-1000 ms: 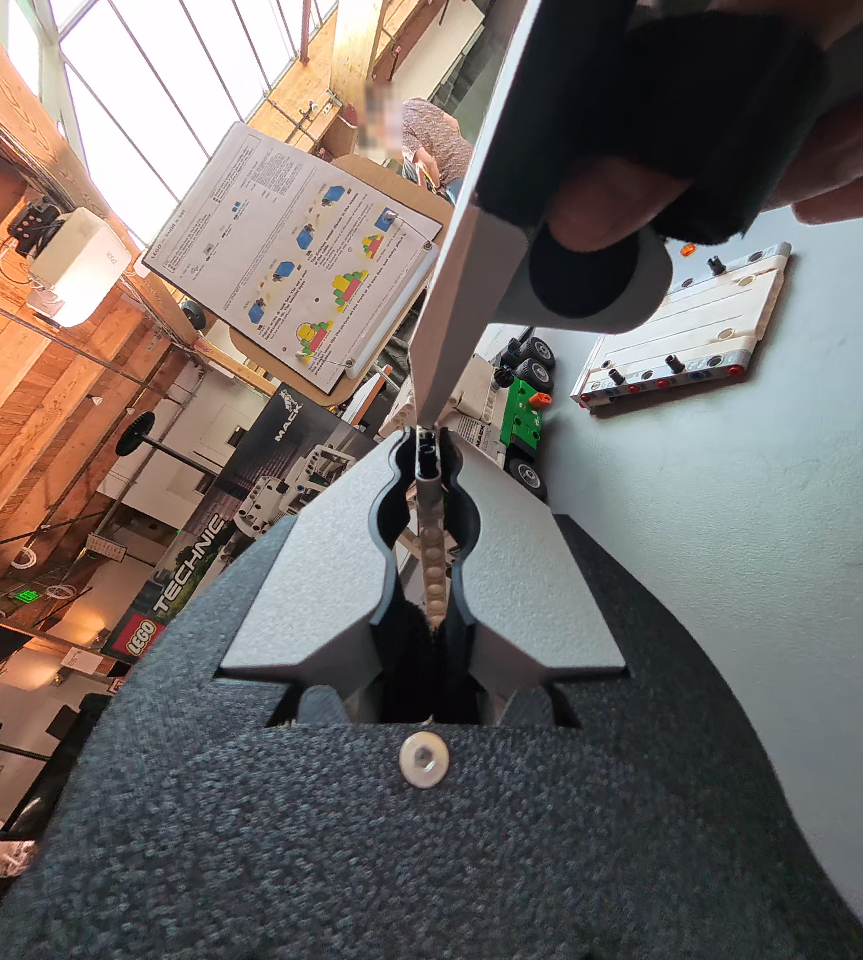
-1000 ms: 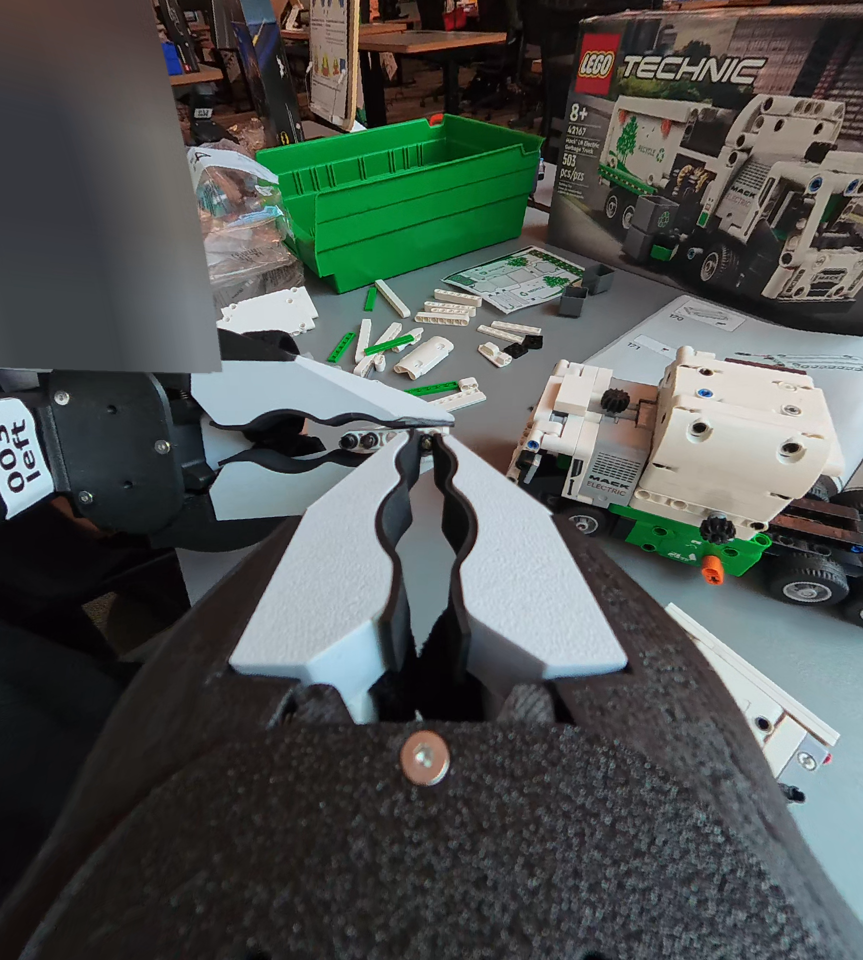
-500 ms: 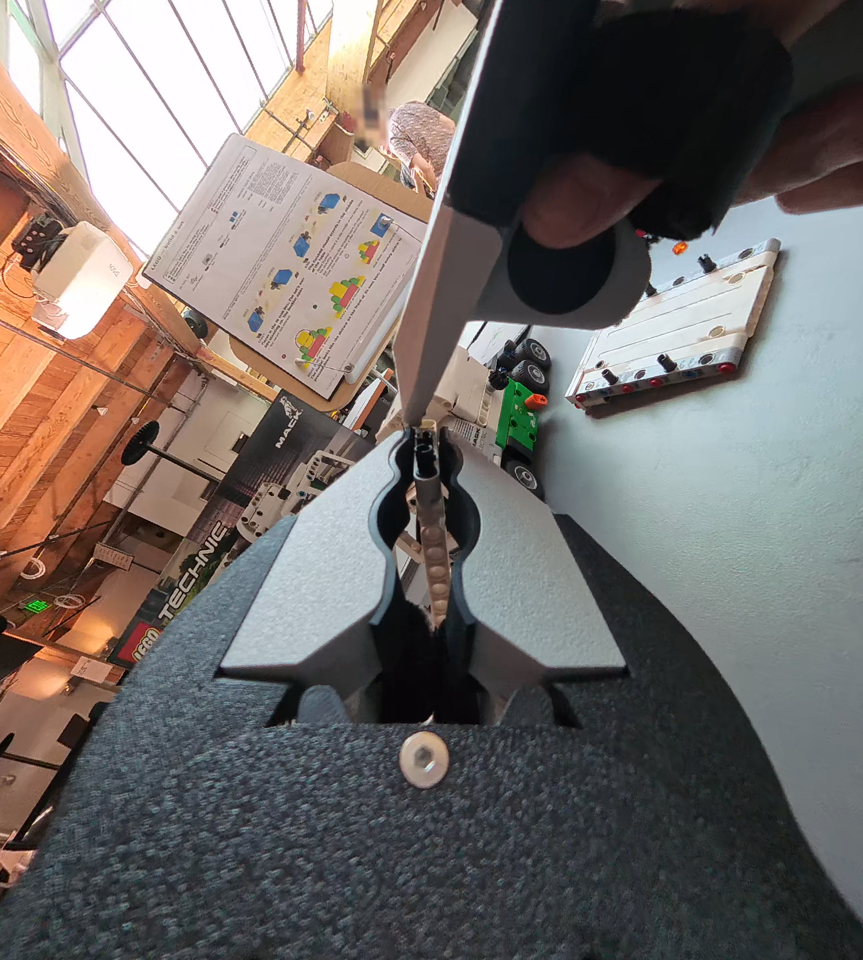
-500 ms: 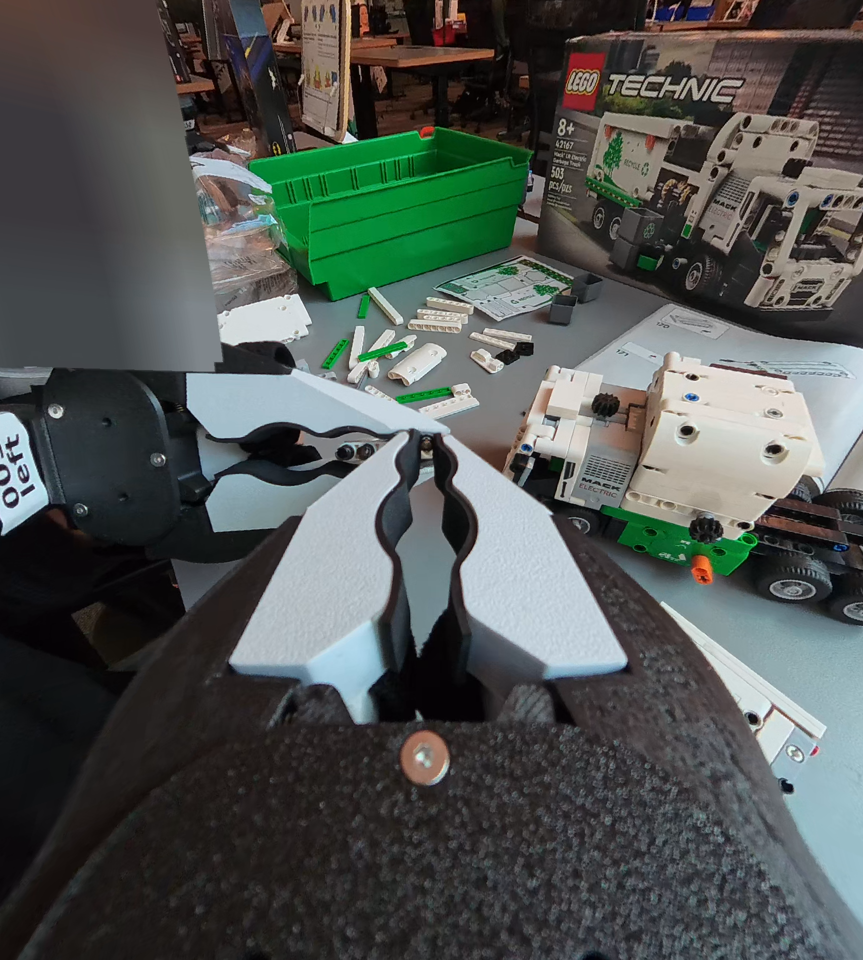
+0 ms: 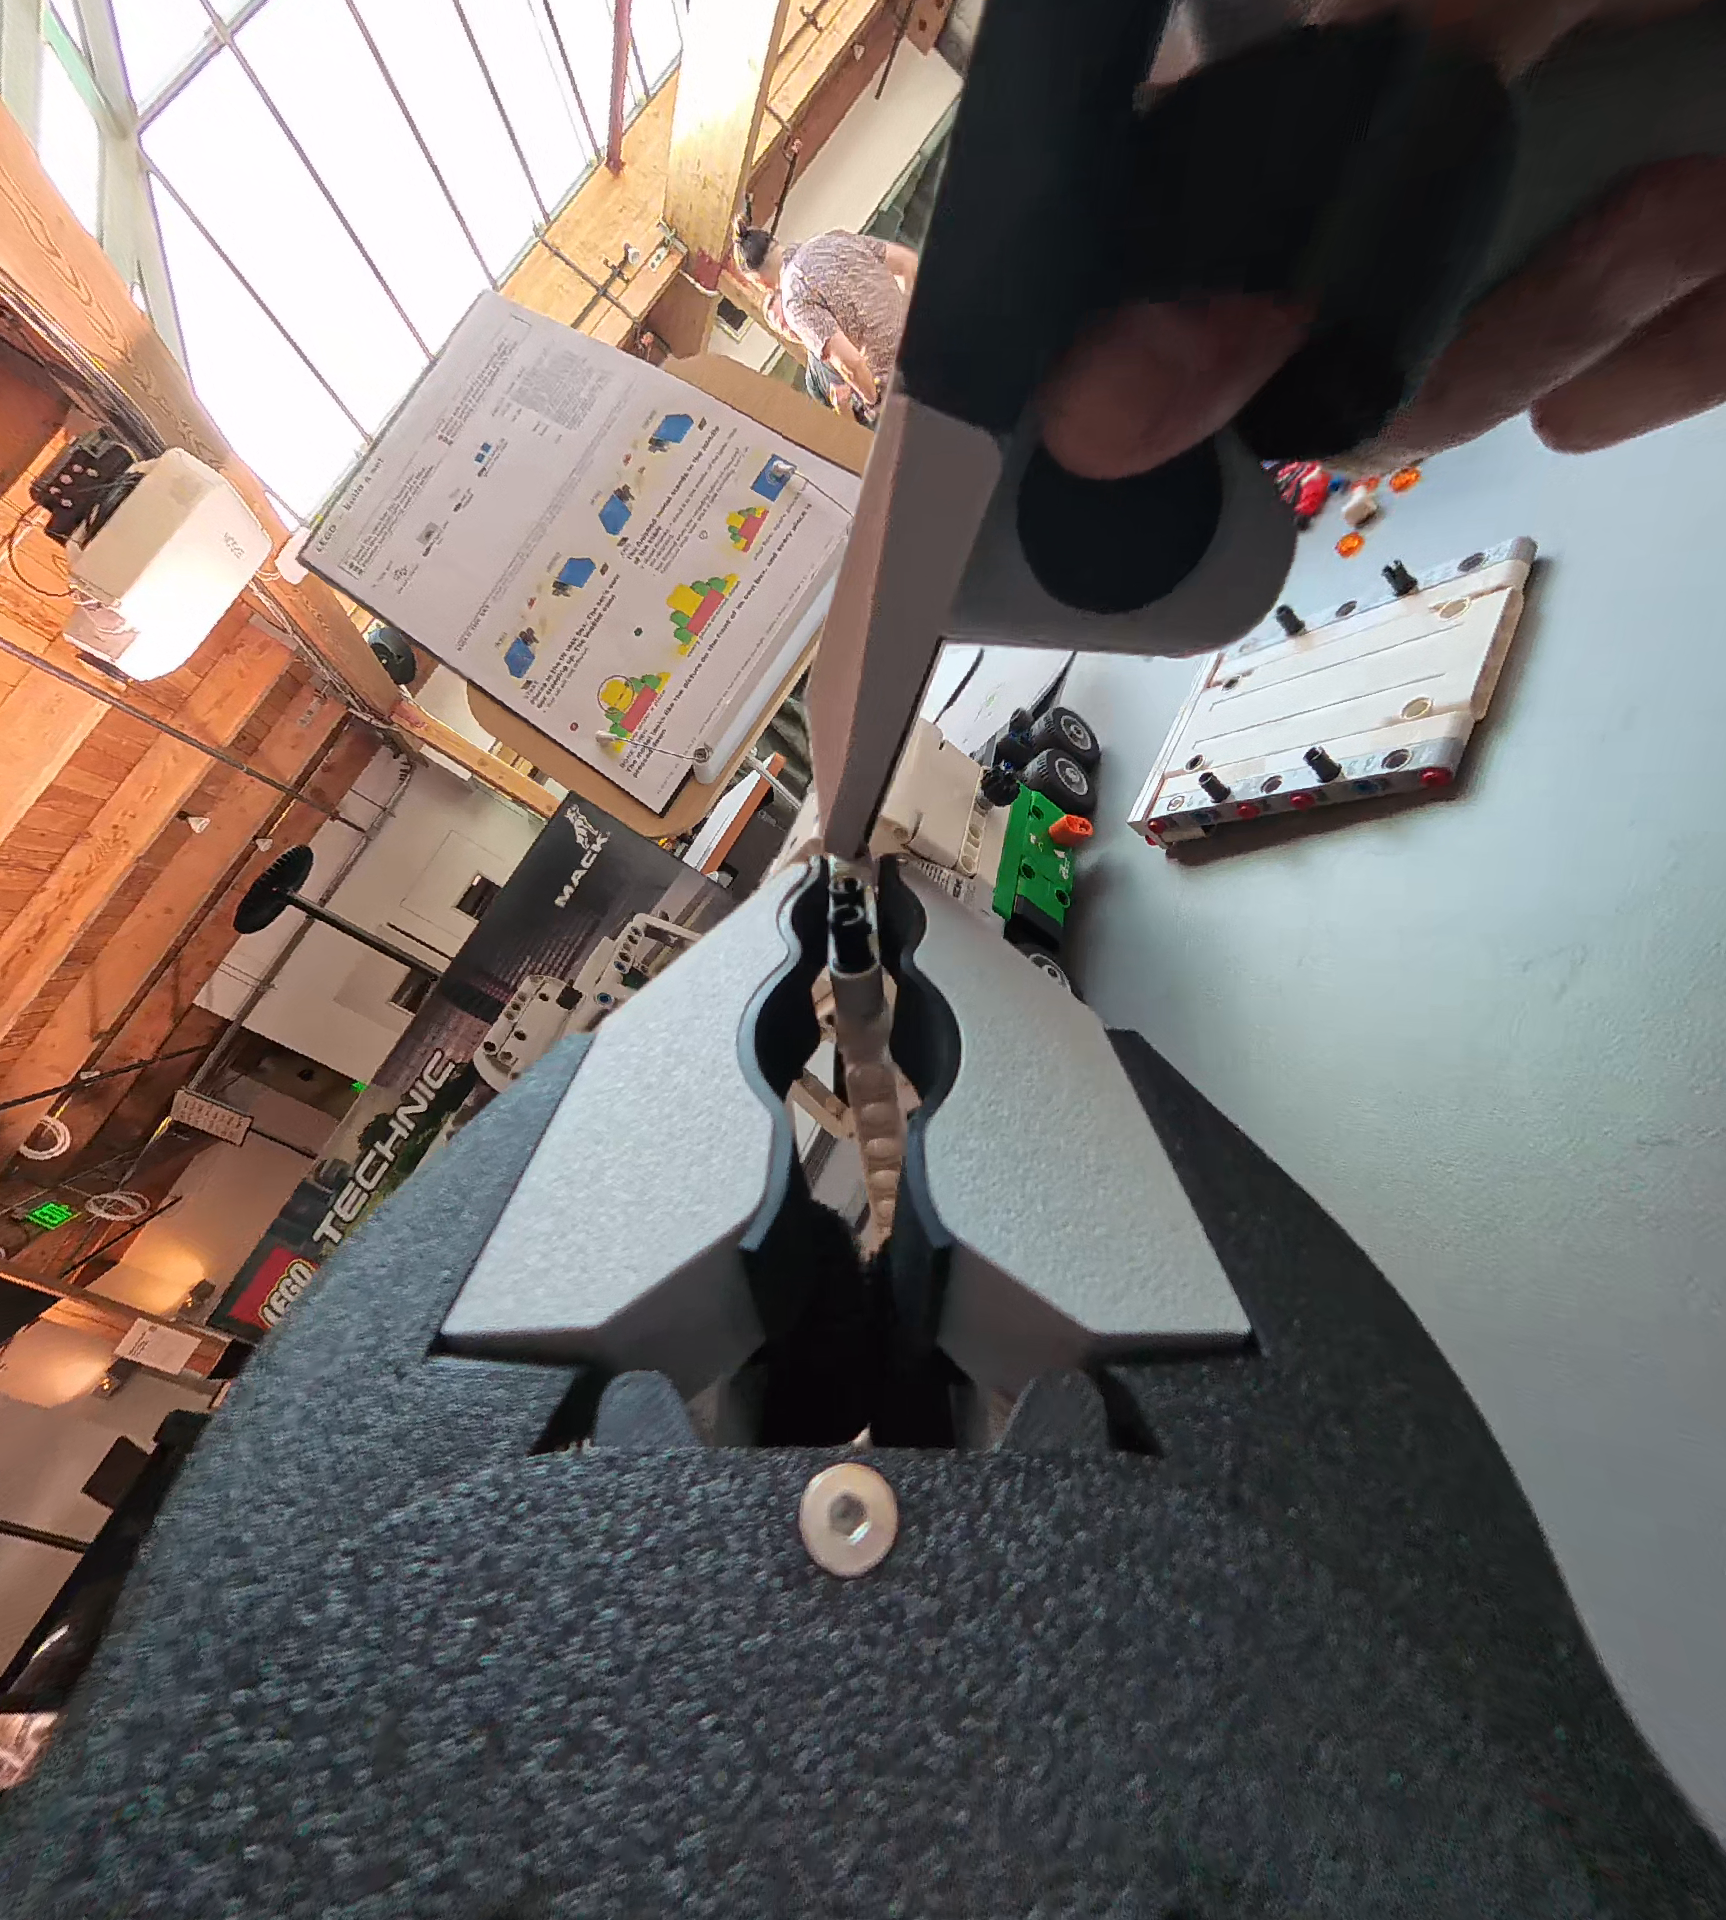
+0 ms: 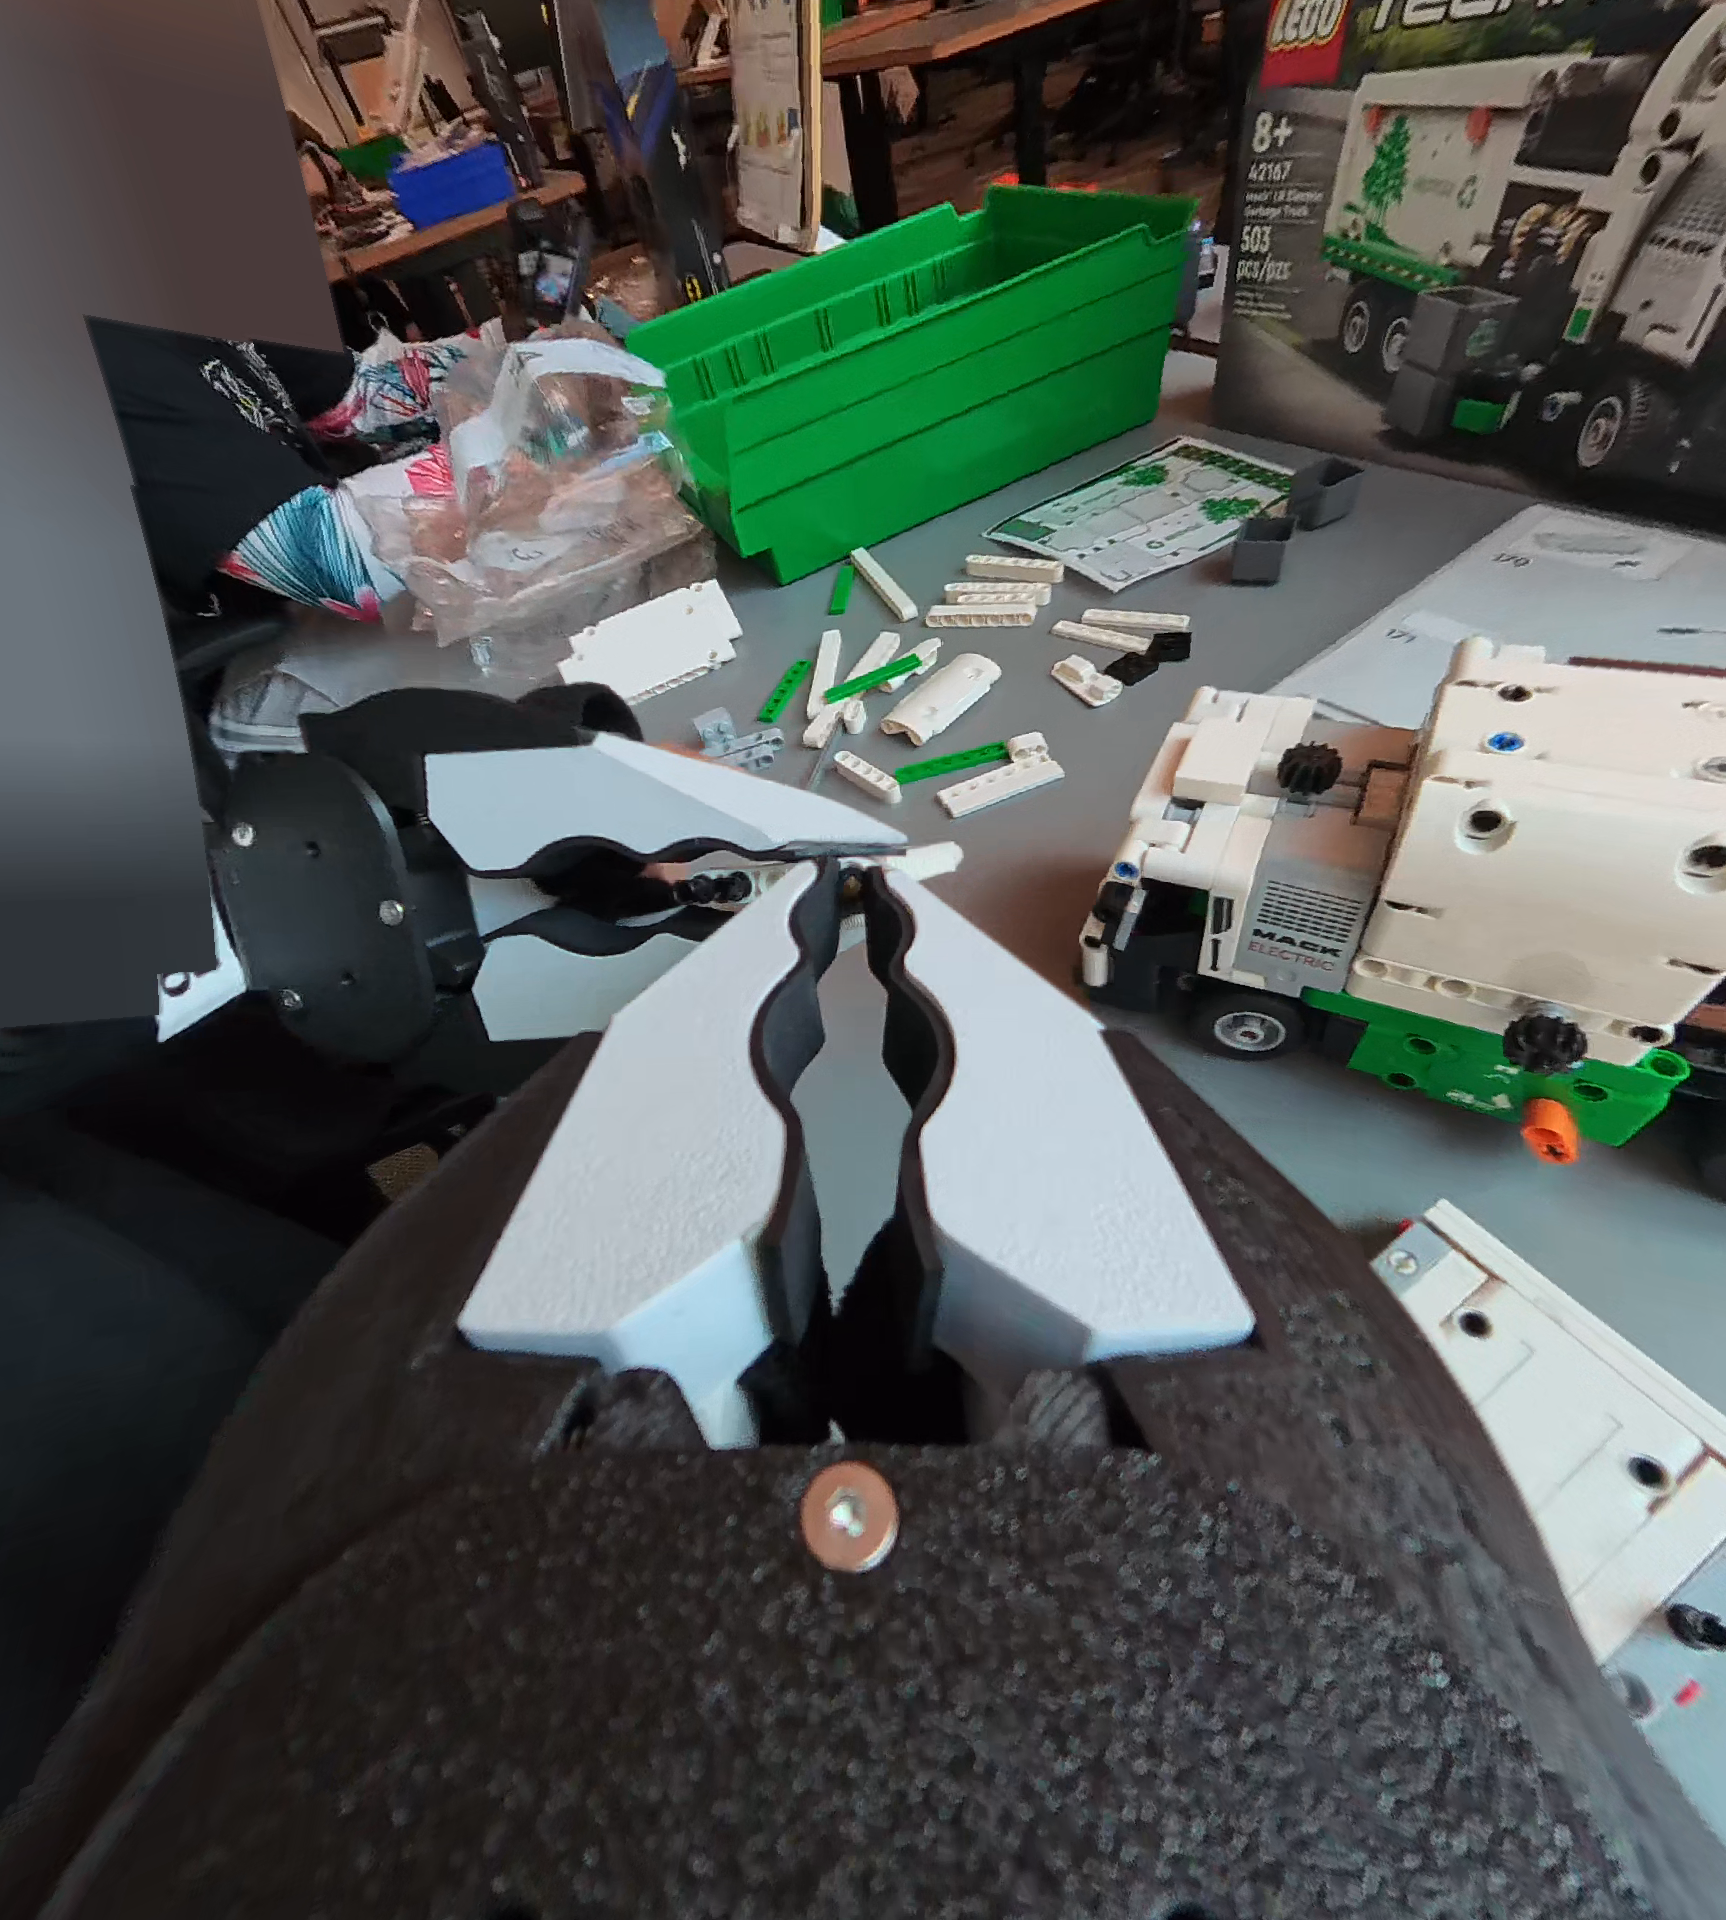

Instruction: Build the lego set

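My left gripper (image 5: 848, 883) is shut on a thin white beam (image 5: 864, 1049), seen edge-on between its pads, with black pins (image 5: 848, 920) in its far end. The right wrist view shows this gripper (image 6: 765, 868) from the side. The beam's white end (image 6: 926, 860) pokes out past its tips, and a black pin (image 6: 713, 888) sticks out of its side. My right gripper (image 6: 848, 883) is shut on a small tan pin (image 6: 851, 883), held against the beam right at the left fingertips. In the left wrist view the right gripper (image 5: 843, 842) comes down from above, held by a hand (image 5: 1461, 312).
A white and green truck model (image 6: 1461, 883) stands on the grey table (image 6: 1254, 1164) to the right. Behind are a green bin (image 6: 921, 364), the set's box (image 6: 1524, 239), loose white and green pieces (image 6: 942, 675) and plastic bags (image 6: 526, 488). A white panel assembly (image 6: 1607, 1455) lies near right. Both grippers' tips are close together, under 4 cm apart.
Both grippers stay shut, tips together. The right wrist view has turned and moved closer to the table. The left gripper has rolled, so its label has turned away.
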{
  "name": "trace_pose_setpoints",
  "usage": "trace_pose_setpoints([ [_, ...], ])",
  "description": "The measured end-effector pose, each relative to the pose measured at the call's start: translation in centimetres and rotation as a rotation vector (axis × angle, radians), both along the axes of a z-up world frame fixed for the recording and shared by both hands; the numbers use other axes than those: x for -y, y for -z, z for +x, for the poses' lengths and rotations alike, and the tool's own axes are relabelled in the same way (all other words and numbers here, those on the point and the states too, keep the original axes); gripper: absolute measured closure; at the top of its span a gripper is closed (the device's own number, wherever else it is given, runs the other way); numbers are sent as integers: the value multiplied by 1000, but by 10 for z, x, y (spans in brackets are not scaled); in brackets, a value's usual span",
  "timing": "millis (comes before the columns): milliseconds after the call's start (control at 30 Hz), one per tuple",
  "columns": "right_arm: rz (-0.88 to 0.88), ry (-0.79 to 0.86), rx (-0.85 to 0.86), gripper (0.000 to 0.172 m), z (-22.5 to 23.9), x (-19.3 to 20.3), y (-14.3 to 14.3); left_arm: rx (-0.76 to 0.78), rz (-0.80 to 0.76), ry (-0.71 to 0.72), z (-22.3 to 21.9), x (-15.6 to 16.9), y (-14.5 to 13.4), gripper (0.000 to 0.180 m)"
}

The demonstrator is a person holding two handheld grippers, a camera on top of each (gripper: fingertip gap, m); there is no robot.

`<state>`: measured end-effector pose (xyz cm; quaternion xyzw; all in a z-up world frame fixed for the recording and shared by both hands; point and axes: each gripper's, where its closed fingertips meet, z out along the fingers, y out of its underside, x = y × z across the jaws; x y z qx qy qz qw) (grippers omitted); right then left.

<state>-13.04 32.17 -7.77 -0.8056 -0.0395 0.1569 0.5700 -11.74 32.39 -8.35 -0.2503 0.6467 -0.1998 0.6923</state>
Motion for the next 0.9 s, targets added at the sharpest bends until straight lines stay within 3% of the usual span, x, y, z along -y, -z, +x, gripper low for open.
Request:
trace_pose_setpoints([
  [167,-36,74,269,168,3,0,8,-32,53,-42,3,0,7,175],
  [267,-54,67,200,168,4,0,9,-47,30,-47,5,0,8,176],
  [467,-155,151,239,168,12,-3,17,-100,-49,-22,12,-3,18,175],
  [900,-219,125,267,165,10,-14,9,-92,-219,22,11,-11,11,175],
])
